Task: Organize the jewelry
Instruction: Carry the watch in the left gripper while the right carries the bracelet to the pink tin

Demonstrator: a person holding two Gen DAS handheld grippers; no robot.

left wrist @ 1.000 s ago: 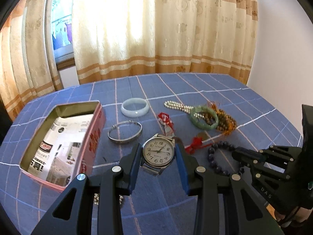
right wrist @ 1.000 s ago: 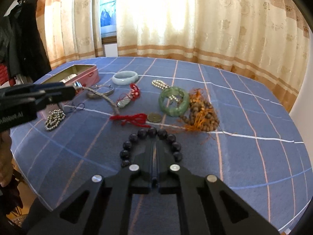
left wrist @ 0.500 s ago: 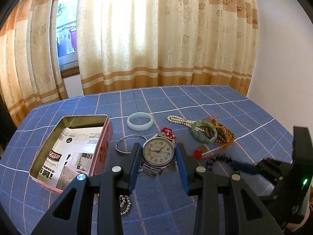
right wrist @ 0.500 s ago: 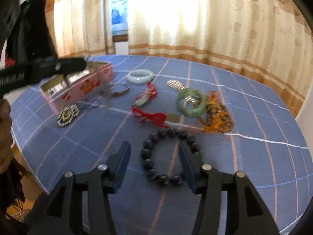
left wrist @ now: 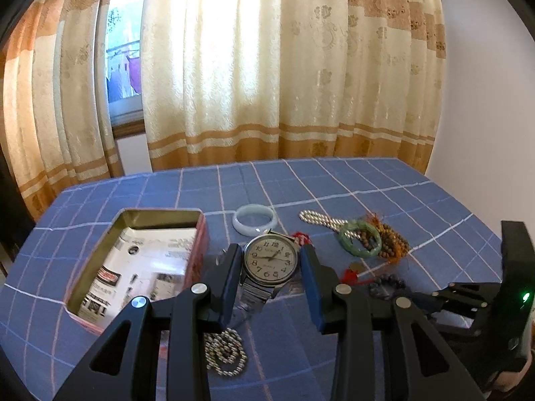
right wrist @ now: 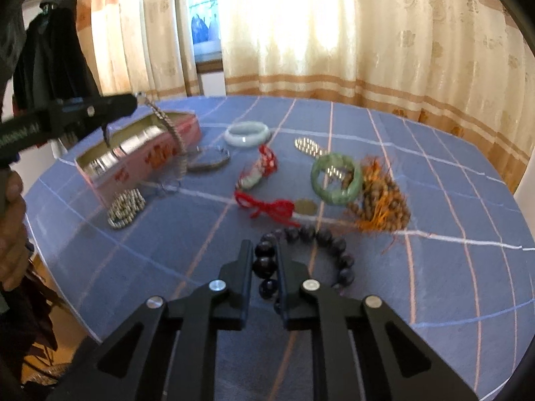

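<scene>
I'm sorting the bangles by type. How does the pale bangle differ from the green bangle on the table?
The pale bangle is a milky bluish white; the green bangle is mottled jade green. The pale bangle lies alone on bare cloth; the green bangle lies over an end of the pearl strand and against the brown bead pile. The pale bangle sits nearer the pink tin. Both are smooth closed rings lying flat, untouched by either gripper.
</scene>
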